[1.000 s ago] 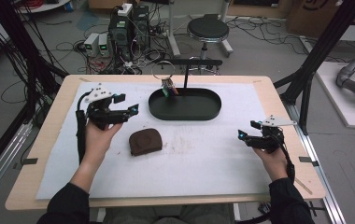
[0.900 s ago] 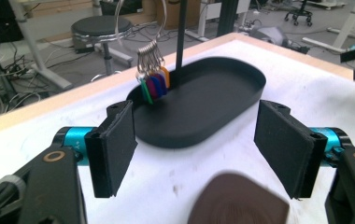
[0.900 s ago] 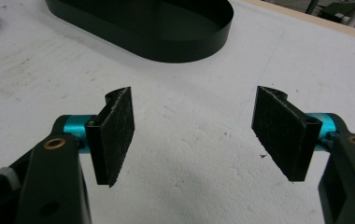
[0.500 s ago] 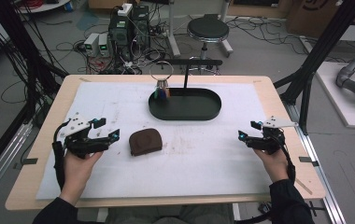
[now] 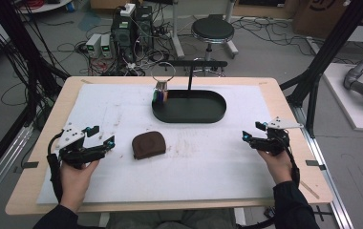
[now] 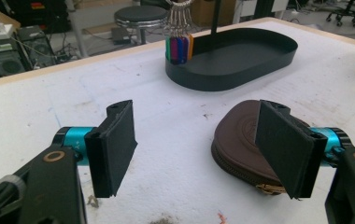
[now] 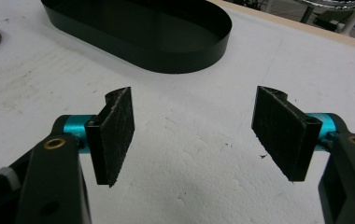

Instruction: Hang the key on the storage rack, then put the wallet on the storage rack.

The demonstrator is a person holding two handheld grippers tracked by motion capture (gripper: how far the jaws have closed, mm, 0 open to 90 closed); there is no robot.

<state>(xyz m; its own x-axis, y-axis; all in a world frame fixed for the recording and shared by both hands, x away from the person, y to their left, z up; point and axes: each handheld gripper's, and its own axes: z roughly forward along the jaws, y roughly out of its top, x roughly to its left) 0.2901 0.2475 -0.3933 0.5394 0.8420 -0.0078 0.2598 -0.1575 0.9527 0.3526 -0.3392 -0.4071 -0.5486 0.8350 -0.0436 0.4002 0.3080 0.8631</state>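
Observation:
A brown zipped pouch [image 5: 148, 144] lies on the white mat near the table's middle. Low over the mat to its left, my left gripper [image 5: 102, 138] stands open with nothing between its jaws. In the left gripper view the pouch [image 6: 241, 140] lies just beyond and partly behind the right-hand jaw. A black oval tray [image 5: 189, 107] sits farther back, and a bunch of coloured key tags on a ring [image 5: 160, 94] hangs at its left end. My right gripper [image 5: 251, 133] hovers open at the right side of the mat, jaws wide and nothing between them, the tray [image 7: 143, 32] ahead of it.
A black T-shaped stand [image 5: 190, 71] rises behind the tray. The white mat [image 5: 208, 162] covers most of the wooden table. Beyond the table's far edge are a stool [image 5: 213, 31], computer boxes and cables on the floor.
My left gripper has moved from the back left, near the tray, toward the table's front left and lower, ending beside the pouch. The right gripper has stayed where it was.

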